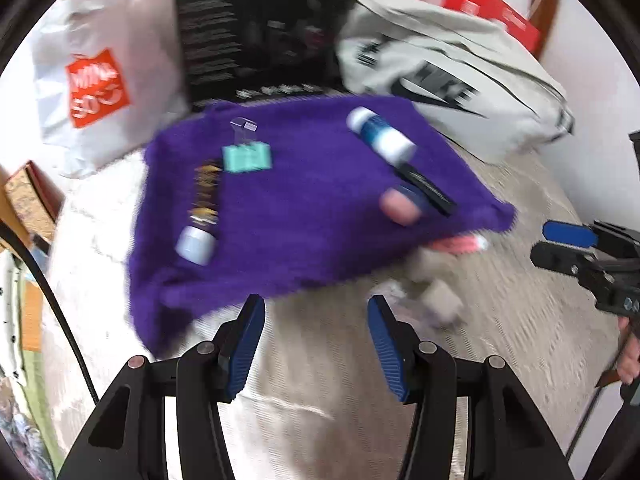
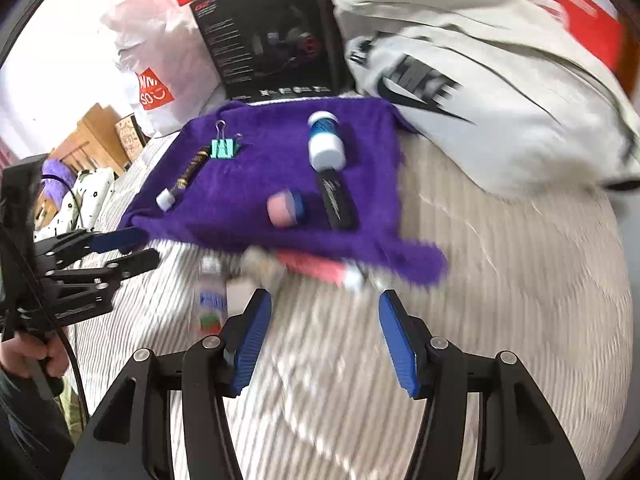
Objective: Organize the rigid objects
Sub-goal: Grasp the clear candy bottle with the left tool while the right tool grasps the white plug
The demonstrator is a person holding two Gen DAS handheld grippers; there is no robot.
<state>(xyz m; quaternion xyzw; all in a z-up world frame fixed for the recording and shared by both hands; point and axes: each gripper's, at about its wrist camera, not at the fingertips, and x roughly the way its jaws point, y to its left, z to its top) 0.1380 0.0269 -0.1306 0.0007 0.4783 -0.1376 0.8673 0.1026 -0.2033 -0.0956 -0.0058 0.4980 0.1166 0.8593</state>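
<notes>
A purple towel (image 1: pixel 312 200) (image 2: pixel 280 168) lies spread on the striped bedcover. On it rest a teal binder clip (image 1: pixel 247 157) (image 2: pixel 223 148), a dark tube with a white cap (image 1: pixel 202 208) (image 2: pixel 188 176), a blue-and-white bottle (image 1: pixel 380 134) (image 2: pixel 325 144), a flat black case (image 1: pixel 426 186) (image 2: pixel 336 200) and a small pink-topped jar (image 1: pixel 402 206) (image 2: pixel 286 208). A pink tube (image 1: pixel 460 245) (image 2: pixel 316 266) pokes out under the towel's near edge. My left gripper (image 1: pixel 316 344) (image 2: pixel 136 250) hovers open and empty before the towel. My right gripper (image 2: pixel 324 340) (image 1: pixel 538 242) is open and empty too.
A small clear bottle (image 2: pixel 210 300) and beige blocks (image 1: pixel 440 300) (image 2: pixel 260 264) lie on the bedcover just off the towel. Behind it stand a black box (image 2: pixel 272 36), a white shopping bag (image 1: pixel 100 84) and a grey logo bag (image 2: pixel 480 92). Both views are motion-blurred.
</notes>
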